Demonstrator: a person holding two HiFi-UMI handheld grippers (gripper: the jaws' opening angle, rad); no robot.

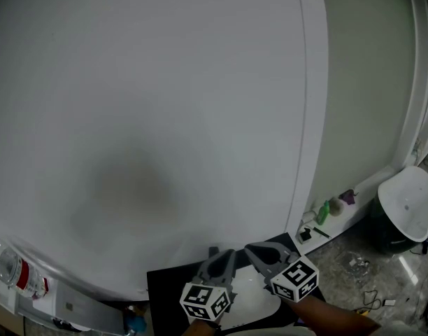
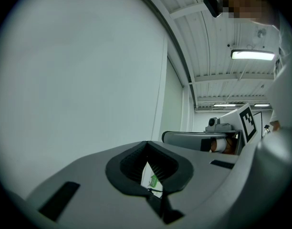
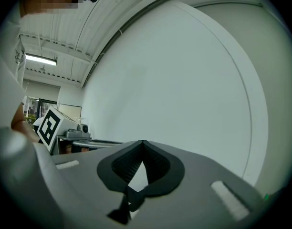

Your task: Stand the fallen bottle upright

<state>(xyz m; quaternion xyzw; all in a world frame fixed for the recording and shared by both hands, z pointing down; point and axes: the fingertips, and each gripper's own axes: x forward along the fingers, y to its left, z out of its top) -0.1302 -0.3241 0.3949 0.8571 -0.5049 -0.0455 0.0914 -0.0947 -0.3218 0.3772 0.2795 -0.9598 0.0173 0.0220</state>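
Bottle, clear with a red label, lies on its side at the far left, on the left end of a pale ledge along the foot of the white wall. It is partly cut off by the head view's edge and is well apart from both grippers.

Further right, a black surface carries a white object that is too hidden to name. The left gripper is held over the far edge of this surface and points level at the wall. In the left gripper view its jaws are pressed together at the tips with nothing between them, and only the wall and a strip of the room show through the hollow of the pads. Its marker cube sits near the bottom of the head view.

Just beside it on the right, the right gripper also points level at the wall. Its jaws are pressed together too and hold nothing. Its marker cube is over the right edge of the black surface.

To the right, a small green bottle stands upright on the skirting ledge, with a purple object near it. A white bin lid sits at the far right above the mottled floor.
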